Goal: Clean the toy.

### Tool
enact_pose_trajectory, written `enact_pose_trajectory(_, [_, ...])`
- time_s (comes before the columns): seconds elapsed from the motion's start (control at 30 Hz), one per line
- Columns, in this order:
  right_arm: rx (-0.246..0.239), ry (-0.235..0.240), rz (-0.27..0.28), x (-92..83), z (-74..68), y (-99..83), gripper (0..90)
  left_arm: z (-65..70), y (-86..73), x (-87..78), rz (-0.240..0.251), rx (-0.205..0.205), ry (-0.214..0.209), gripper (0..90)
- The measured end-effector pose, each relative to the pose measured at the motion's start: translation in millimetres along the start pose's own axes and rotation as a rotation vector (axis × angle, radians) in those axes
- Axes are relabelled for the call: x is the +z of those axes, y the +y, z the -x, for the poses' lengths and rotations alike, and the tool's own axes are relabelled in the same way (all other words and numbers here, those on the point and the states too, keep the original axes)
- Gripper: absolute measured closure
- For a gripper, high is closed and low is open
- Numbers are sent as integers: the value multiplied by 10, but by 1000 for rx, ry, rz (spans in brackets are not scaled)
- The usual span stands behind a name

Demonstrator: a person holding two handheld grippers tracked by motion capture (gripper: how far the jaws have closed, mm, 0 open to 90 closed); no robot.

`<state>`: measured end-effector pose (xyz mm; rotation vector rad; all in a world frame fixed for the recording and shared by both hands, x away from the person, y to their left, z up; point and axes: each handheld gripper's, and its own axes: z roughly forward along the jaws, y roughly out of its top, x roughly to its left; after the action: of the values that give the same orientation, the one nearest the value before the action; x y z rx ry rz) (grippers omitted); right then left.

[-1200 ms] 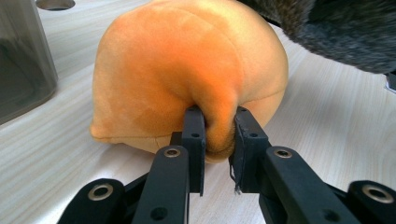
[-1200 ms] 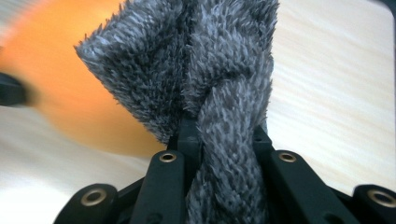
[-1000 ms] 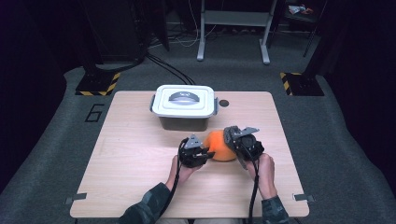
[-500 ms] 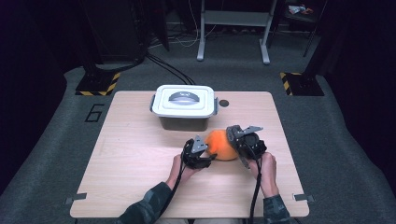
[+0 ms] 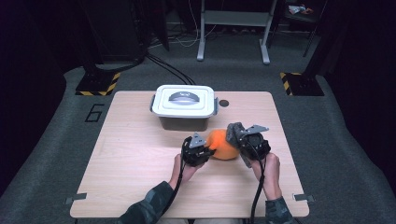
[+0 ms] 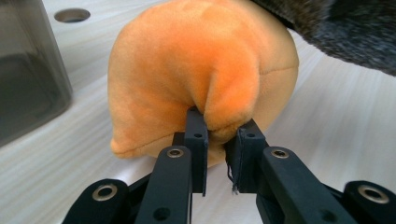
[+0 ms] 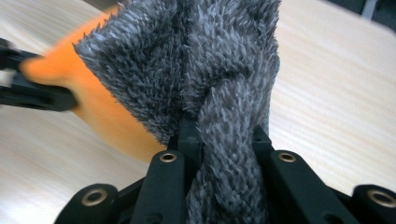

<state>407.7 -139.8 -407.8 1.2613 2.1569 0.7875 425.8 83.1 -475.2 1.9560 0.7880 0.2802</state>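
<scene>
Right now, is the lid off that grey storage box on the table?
No, in the high view the white lid sits closed on top of the grey box, with its handle lying flat.

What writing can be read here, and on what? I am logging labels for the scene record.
"6": large dark numeral on the grey floor left of the table, at.
Mark on the box lid: too small and blurred to read.
Black-and-yellow stripes on the stand bases: hazard marking, no words.
</scene>
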Motion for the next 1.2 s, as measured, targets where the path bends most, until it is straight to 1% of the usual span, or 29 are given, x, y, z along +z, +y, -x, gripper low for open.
enact_pose_trajectory(0.07, [-34, 7, 11, -95, -100, 68, 746, 34, 34, -23, -5, -18, -8, 793])
enact_pose_trajectory(0.17, [-81, 16, 18, -147, -254, 145, 746, 82, 55, -37, -11, -39, -25, 792])
enact_pose_trajectory(0.2, [-102, 19, 14, -132, -314, 164, 746, 97, 54, -37, -16, -39, -30, 792])
enact_pose_trajectory(0.23, [-126, 8, -5, -89, -373, 179, 746, 113, 50, -29, -17, -38, -28, 792])
enact_pose_trajectory(0.27, [-149, -12, -27, -28, -420, 185, 746, 112, 43, -18, -28, -32, -19, 792])
enact_pose_trajectory(0.3, [-167, -28, -36, 31, -444, 184, 747, 93, 26, -4, -33, -39, -17, 792])
enact_pose_trajectory(0.33, [-161, -28, -40, 77, -452, 178, 748, 66, 8, 11, -32, -52, -17, 792])
enact_pose_trajectory(0.4, [-152, -8, -34, 128, -420, 168, 748, 23, -14, 24, -35, -61, -20, 792])
enact_pose_trajectory(0.47, [-145, 2, -34, 153, -394, 159, 748, 5, -20, 34, -36, -69, -19, 792])
enact_pose_trajectory(0.5, [-126, 0, -32, 158, -396, 154, 748, 5, -19, 37, -34, -68, -17, 792])
enact_pose_trajectory(0.57, [-128, -5, -33, 154, -369, 145, 747, 0, -20, 42, -31, -74, -17, 792])
enact_pose_trajectory(0.6, [-118, -11, -34, 153, -349, 136, 747, -6, -24, 48, -26, -82, -19, 792])
enact_pose_trajectory(0.7, [-91, -13, -39, 166, -266, 82, 747, -31, -26, 55, -29, -83, -20, 792])
enact_pose_trajectory(0.8, [-62, -21, -45, 180, -161, 11, 747, -36, -28, 66, -18, -93, -19, 792])
enact_pose_trajectory(0.93, [-7, -31, -71, 232, -8, -106, 746, -52, -28, 67, -21, -98, -23, 791])
enact_pose_trajectory(1.1, [48, -43, -108, 358, 148, -260, 746, -65, -33, 74, -17, -108, -25, 792])
enact_pose_trajectory(1.13, [47, -48, -114, 384, 172, -278, 747, -68, -35, 75, -17, -109, -24, 792])
enact_pose_trajectory(1.17, [59, -44, -123, 414, 191, -302, 746, -73, -35, 73, -20, -110, -24, 791])
enact_pose_trajectory(1.2, [60, -42, -128, 453, 216, -326, 746, -77, -38, 74, -19, -114, -24, 791])
